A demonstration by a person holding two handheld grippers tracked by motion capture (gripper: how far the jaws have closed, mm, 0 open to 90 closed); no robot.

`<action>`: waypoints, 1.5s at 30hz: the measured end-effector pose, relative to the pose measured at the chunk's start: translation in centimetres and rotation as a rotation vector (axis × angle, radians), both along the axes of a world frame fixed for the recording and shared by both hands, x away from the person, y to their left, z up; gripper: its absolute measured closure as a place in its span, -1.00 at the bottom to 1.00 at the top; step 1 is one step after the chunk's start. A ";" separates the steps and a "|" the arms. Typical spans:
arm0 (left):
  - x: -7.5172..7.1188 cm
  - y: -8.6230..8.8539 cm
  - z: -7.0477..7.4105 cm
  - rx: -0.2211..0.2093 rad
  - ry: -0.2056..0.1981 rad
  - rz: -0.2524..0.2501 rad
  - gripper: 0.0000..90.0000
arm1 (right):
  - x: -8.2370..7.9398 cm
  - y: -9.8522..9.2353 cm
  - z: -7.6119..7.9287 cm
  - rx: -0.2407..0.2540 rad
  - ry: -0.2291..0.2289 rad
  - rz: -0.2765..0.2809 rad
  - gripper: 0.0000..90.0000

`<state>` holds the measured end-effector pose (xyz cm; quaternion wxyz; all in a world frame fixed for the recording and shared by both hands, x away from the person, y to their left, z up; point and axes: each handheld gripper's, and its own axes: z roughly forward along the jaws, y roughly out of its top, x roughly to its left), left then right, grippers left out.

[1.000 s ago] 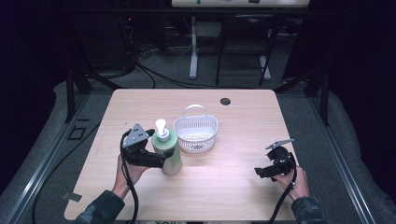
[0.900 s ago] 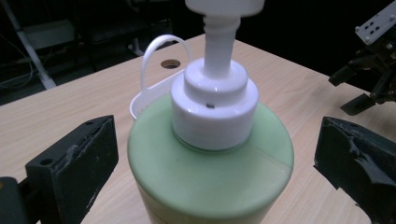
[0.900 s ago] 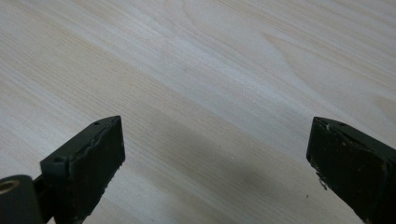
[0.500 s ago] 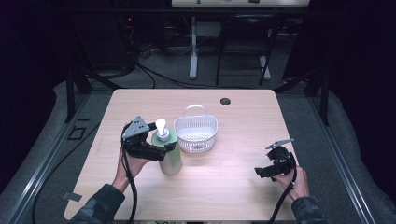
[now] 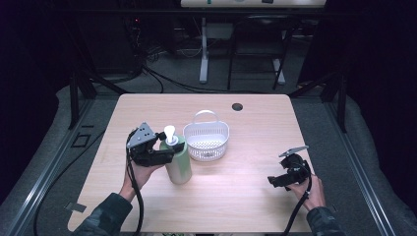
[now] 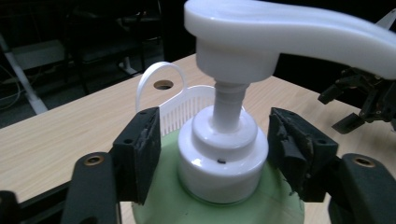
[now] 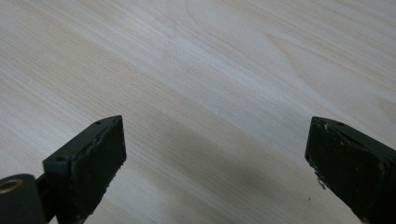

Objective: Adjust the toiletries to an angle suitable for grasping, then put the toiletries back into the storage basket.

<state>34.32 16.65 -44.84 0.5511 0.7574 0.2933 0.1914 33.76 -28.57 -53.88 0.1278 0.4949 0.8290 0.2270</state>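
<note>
A green soap bottle with a white pump stands left of centre on the wooden table. My left gripper reaches it from the left, level with the neck. In the left gripper view its jaws have just been closing and now flank the white collar. The right pad sits at the collar's edge, while a thin gap shows beside the left pad. My right gripper rests low at the table's right, open, with bare wood between its jaws.
A white slotted basket with a loop handle stands just behind and right of the bottle. A round cable hole sits near the far edge. Table legs and cables lie on the dark floor beyond. The other gripper shows far right in the left gripper view.
The left gripper has moved in on the bottle and a little higher, from its body to its neck, and its jaws have narrowed. The right hand has kept still.
</note>
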 end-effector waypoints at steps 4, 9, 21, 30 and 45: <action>0.1 0.3 -0.1 -0.011 -0.004 0.001 0.05 | 0.1 0.1 0.0 -0.005 0.002 0.002 -0.89; -0.1 0.1 0.0 -0.003 -0.016 -0.016 0.21 | 0.2 0.0 -0.1 -0.005 0.004 0.000 -0.88; -0.1 0.3 0.2 0.008 -0.002 -0.018 0.23 | 0.1 0.0 0.1 -0.009 0.000 0.006 -0.86; -0.1 0.2 0.4 0.024 -0.002 -0.021 0.24 | 0.2 0.3 0.1 -0.013 -0.001 0.016 -0.87; -0.2 0.2 1.3 0.057 0.015 -0.024 0.24 | 0.1 0.1 0.1 -0.010 0.000 0.011 -0.87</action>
